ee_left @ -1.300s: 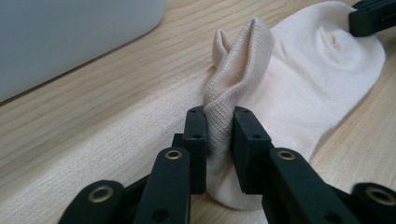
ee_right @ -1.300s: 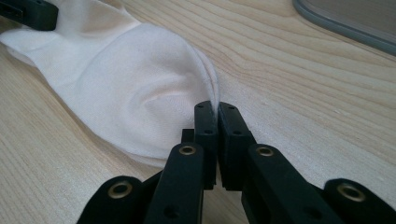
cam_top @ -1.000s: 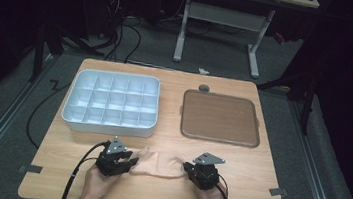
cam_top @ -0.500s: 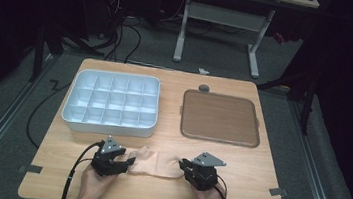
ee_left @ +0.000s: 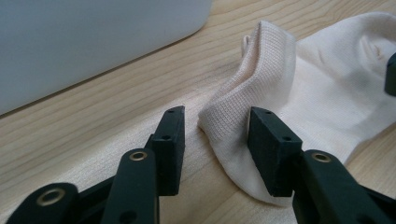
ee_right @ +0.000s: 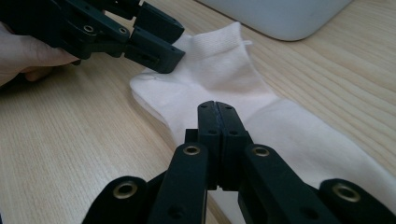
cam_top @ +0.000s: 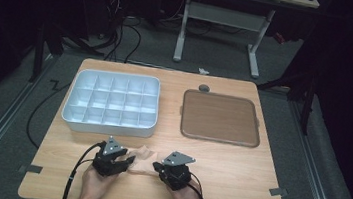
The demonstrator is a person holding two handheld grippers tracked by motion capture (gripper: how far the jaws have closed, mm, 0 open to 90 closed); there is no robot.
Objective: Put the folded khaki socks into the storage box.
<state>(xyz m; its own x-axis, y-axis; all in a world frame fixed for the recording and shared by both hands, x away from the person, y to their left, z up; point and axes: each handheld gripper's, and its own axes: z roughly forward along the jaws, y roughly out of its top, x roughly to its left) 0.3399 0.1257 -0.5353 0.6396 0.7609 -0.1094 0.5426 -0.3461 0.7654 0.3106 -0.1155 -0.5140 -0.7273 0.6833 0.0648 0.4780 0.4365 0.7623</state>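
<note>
A pale cream sock (ee_left: 299,88) lies flat on the tabletop (cam_top: 236,172) near the person's edge, between the two grippers and just in front of the white compartment tray (cam_top: 111,103). Its ribbed cuff end is bunched up into a raised fold that stands between the fingers of the left gripper (ee_left: 219,140); those fingers are spread on either side of the fold and have just been closing in, the right-hand one against the fabric and the other apart from it, with bare wood showing in the gap. The right gripper (ee_right: 218,112) sits over the foot part of the sock, its fingers pressed together; whether any fabric is caught between them cannot be told. In the high view the left gripper (cam_top: 113,159) and right gripper (cam_top: 171,169) face each other across the sock (cam_top: 142,156). Well apart, on the right half of the tabletop, lies a brown square tray (cam_top: 220,117).
</note>
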